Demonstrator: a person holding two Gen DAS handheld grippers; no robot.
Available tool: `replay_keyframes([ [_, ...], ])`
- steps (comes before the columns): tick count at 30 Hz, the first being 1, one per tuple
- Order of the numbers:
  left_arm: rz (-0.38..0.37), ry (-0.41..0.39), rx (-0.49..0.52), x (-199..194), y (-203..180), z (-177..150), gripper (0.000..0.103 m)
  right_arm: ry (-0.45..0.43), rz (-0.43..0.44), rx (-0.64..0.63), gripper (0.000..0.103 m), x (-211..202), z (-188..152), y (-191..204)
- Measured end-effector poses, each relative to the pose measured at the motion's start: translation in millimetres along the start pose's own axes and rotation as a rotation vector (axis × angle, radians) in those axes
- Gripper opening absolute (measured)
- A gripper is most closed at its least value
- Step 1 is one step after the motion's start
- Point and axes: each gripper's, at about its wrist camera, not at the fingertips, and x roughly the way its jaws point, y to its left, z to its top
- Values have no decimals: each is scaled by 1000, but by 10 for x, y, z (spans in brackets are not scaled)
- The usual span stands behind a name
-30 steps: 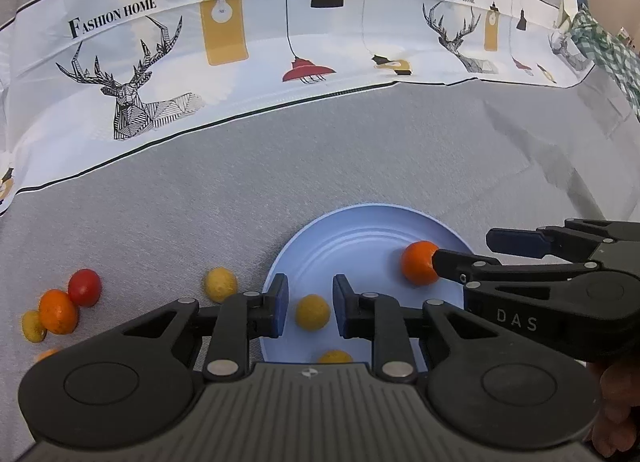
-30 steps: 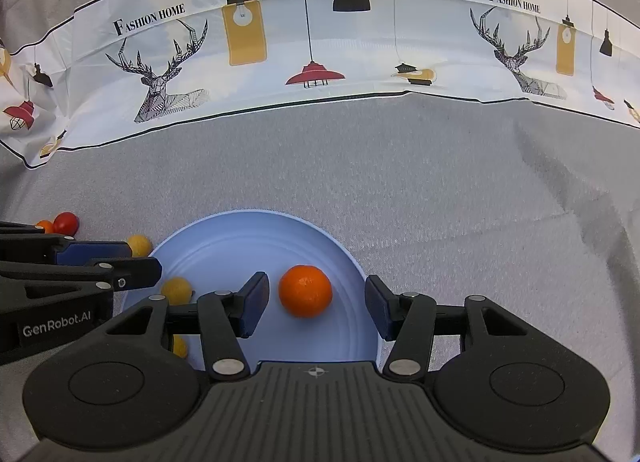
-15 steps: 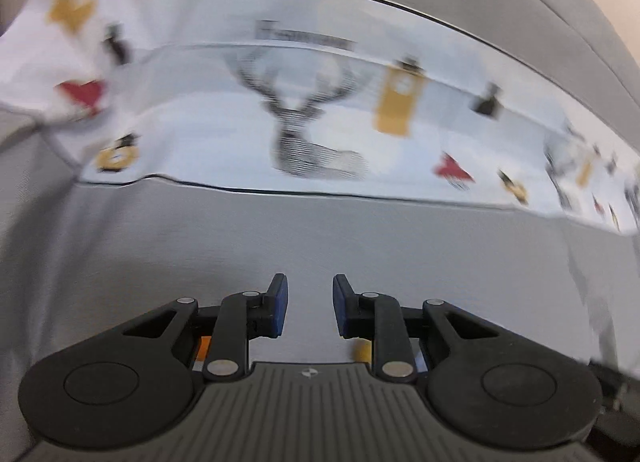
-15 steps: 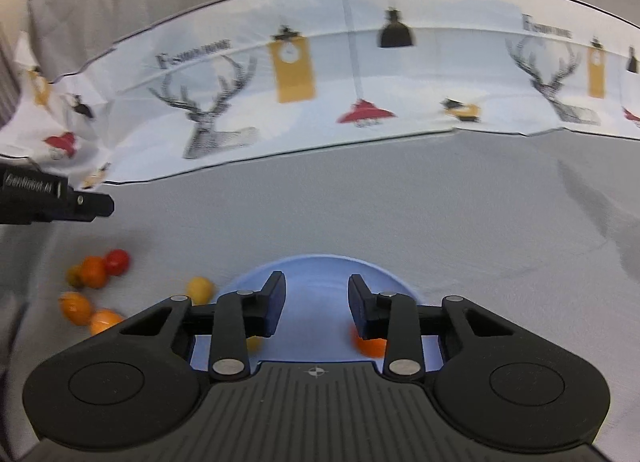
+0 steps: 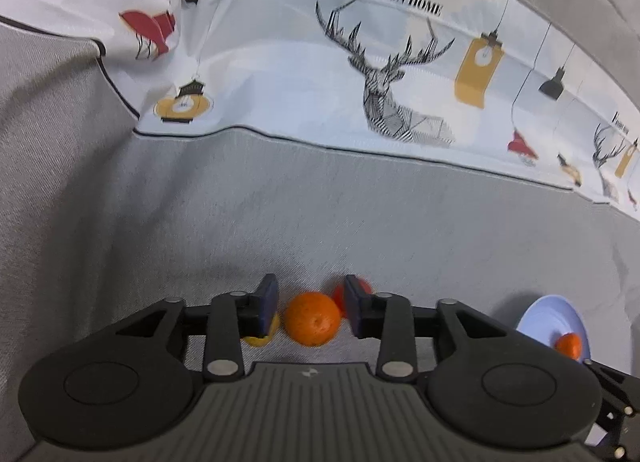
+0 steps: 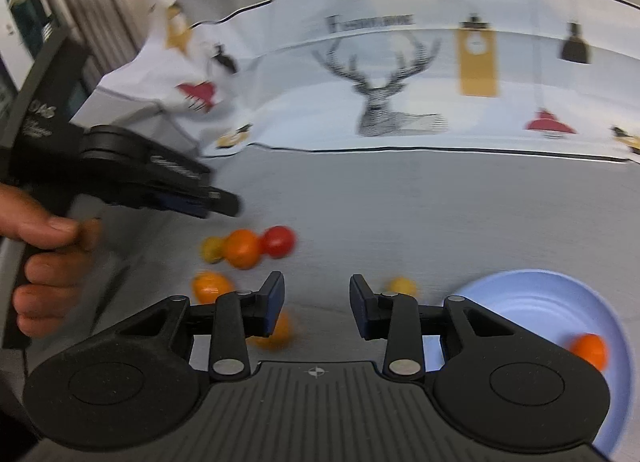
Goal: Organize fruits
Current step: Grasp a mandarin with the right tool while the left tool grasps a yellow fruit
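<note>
In the left wrist view my left gripper [image 5: 310, 304] hangs over loose fruit on the grey cloth. Its jaws are opening, and an orange [image 5: 313, 318] lies between them, clear of both pads. A red fruit [image 5: 339, 294] peeks out behind the right finger, and a yellow one [image 5: 262, 337] lies under the left finger. From the right wrist view the left gripper [image 6: 226, 203] hovers above that cluster [image 6: 242, 249]. My right gripper [image 6: 317, 302] is opening with nothing between its fingers. The light blue plate [image 6: 540, 302] holds an orange [image 6: 590, 350].
More loose fruit lies near the right gripper: an orange-yellow one [image 6: 210, 286], an orange one [image 6: 278, 332] under its left finger, and a small yellow one [image 6: 402, 285]. A hand [image 6: 40, 262] holds the left gripper. A printed white cloth [image 6: 380, 101] rises at the back.
Both grippers have swung left, away from the plate and over the loose fruit. The left jaws widened around an orange. The right gripper left its orange on the plate, narrowed, then reopened slightly.
</note>
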Motion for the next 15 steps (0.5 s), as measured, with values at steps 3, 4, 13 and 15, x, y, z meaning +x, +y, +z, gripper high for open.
replay_keyframes([
  [3,15,2,11,15,34,-6,55,42,19,-13,49,179,8,152],
  [4,17,2,17,9,49,-5,55,57,23,-22,51,237,1,203],
  [13,71,46,77,56,220,-64,44,148,-5,-113,53,556,-84,442],
  [15,71,65,85,118,224,-85,44,162,-13,-116,53,615,-102,443],
])
